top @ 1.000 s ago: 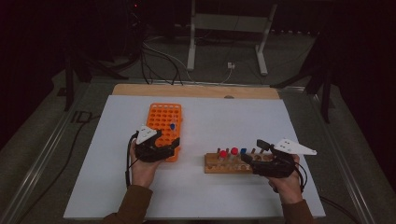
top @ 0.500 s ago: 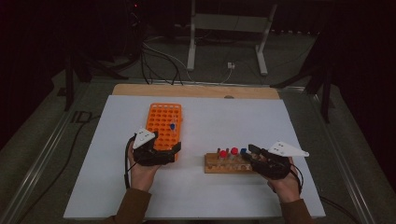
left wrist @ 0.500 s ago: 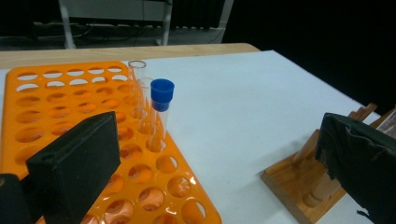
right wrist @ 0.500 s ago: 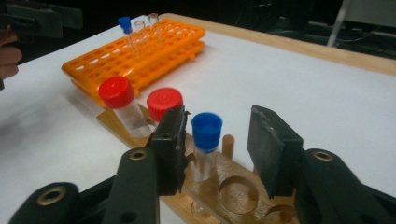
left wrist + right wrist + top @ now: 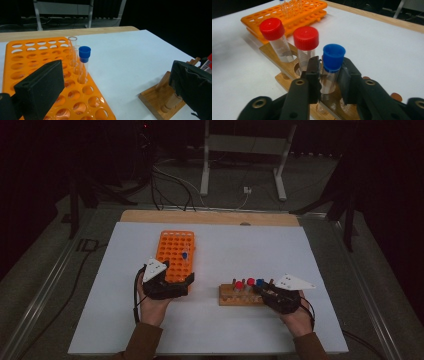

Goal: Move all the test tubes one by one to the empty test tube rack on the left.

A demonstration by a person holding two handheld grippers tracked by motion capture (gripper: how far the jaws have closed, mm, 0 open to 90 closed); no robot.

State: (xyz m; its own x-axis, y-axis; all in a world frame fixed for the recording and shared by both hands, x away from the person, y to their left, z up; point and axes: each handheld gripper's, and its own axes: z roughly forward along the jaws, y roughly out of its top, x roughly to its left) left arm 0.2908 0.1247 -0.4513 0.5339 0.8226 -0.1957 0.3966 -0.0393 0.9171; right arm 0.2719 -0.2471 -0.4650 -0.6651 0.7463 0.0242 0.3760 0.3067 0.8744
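A wooden rack [image 5: 235, 296] holds two red-capped tubes [image 5: 273, 30] and a blue-capped tube [image 5: 333, 56]. My right gripper [image 5: 329, 72] is shut on the blue-capped tube's clear body just under the cap, and the tube still stands in its hole. In the high view the right gripper [image 5: 261, 289] is at the right part of the wooden rack. My left gripper [image 5: 115, 95] is open over the near right corner of the orange rack [image 5: 37, 52], holding nothing. Another blue-capped tube [image 5: 84, 53] and an uncapped clear tube [image 5: 73, 47] stand in the orange rack.
The orange rack [image 5: 175, 251] lies left of centre on the white table top [image 5: 250, 245], with the wooden rack to its right and nearer me. A wooden strip [image 5: 210, 217] borders the far edge. Cables and a metal stand [image 5: 240, 165] are on the floor beyond.
My right gripper has moved left along the wooden rack and come onto the blue-capped tube. The left gripper has shifted only slightly at the orange rack's near end.
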